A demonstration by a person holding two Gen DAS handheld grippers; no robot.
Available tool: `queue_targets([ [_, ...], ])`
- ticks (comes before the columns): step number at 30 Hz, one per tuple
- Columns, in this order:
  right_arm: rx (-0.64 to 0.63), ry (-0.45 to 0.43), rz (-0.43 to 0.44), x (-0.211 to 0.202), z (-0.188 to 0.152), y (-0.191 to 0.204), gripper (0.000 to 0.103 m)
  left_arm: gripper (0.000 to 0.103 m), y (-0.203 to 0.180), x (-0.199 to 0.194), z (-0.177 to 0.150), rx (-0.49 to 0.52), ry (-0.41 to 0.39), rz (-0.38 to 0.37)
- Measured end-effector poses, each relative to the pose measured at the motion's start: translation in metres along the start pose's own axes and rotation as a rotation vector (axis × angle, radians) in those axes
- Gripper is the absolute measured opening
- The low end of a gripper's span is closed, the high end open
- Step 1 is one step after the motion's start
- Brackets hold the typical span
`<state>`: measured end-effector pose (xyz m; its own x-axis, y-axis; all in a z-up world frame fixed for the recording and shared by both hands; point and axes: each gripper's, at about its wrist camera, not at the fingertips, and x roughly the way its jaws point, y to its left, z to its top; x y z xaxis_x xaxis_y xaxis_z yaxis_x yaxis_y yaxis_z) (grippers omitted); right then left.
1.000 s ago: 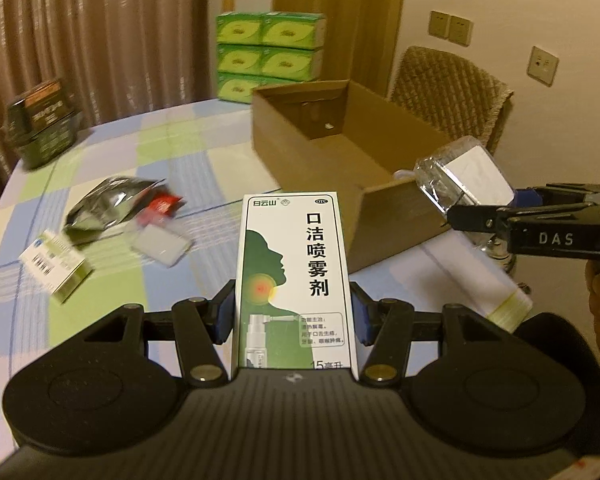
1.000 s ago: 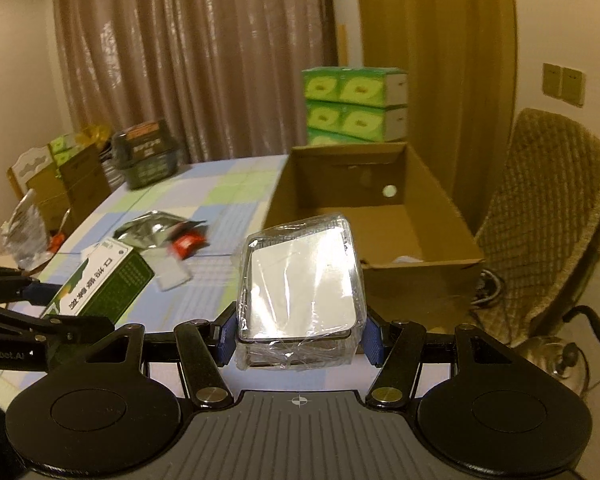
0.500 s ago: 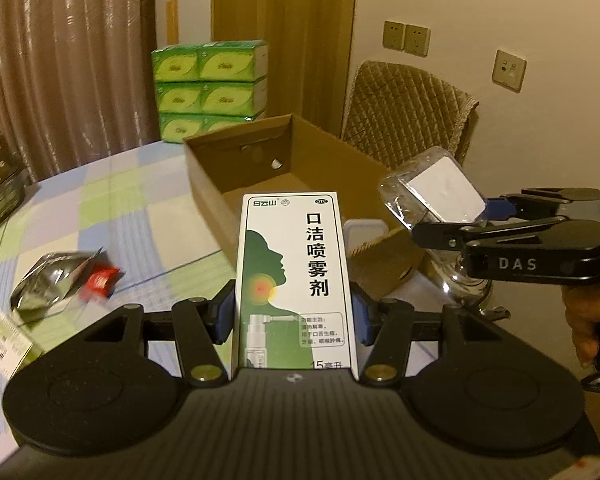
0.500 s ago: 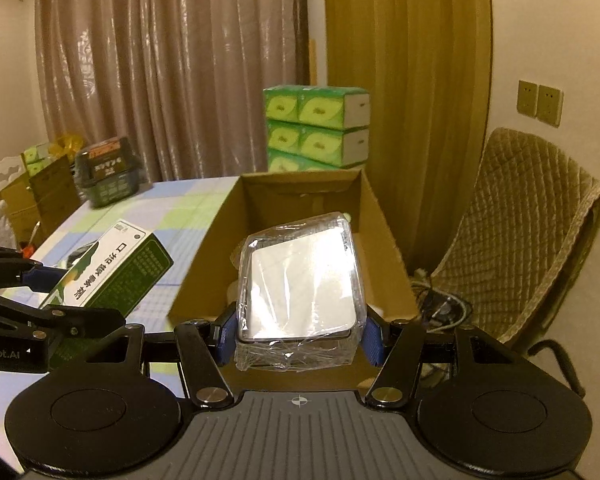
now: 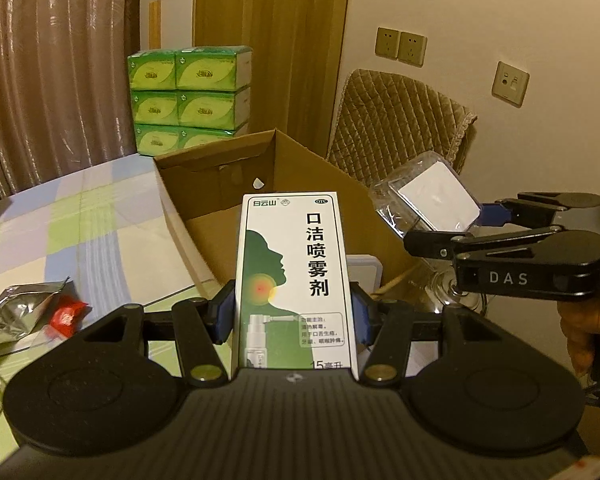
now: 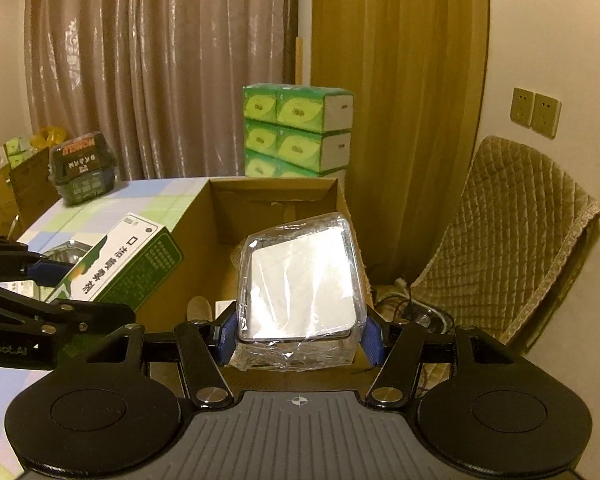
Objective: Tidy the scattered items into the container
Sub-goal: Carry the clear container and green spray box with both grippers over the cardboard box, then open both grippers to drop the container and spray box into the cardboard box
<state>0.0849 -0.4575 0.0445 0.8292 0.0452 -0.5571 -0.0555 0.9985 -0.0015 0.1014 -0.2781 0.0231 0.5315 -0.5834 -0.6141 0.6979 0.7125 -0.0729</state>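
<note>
Curtains and a stack of green tissue packs (image 6: 296,132) are seen behind the cardboard box (image 5: 284,184), which stands open on the checked table (image 5: 80,216). Above the box's near edge, a spray carton (image 5: 294,280) is clamped upright in the left claw (image 5: 294,316), its blue pads pressed to both sides. A plastic-wrapped white pack (image 6: 300,284) is gripped likewise by the right claw (image 6: 298,332), just right of the carton. A collision between claws could be caused by their closeness over the box; a release too early could drop either item outside. "15" is read on the carton beneath large Chinese characters, "DAS" on the right claw. A foil pouch (image 5: 24,312) is left on the table, left of the box.
</note>
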Motion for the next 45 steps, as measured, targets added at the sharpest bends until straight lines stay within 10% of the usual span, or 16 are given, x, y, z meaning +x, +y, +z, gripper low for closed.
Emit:
queue_targets([
  [45, -0.001, 0.057, -0.007, 0.063, 0.003, -0.021, 0.057, 0.051, 0.036, 0.067, 0.012, -0.123, 0.011, -0.007],
])
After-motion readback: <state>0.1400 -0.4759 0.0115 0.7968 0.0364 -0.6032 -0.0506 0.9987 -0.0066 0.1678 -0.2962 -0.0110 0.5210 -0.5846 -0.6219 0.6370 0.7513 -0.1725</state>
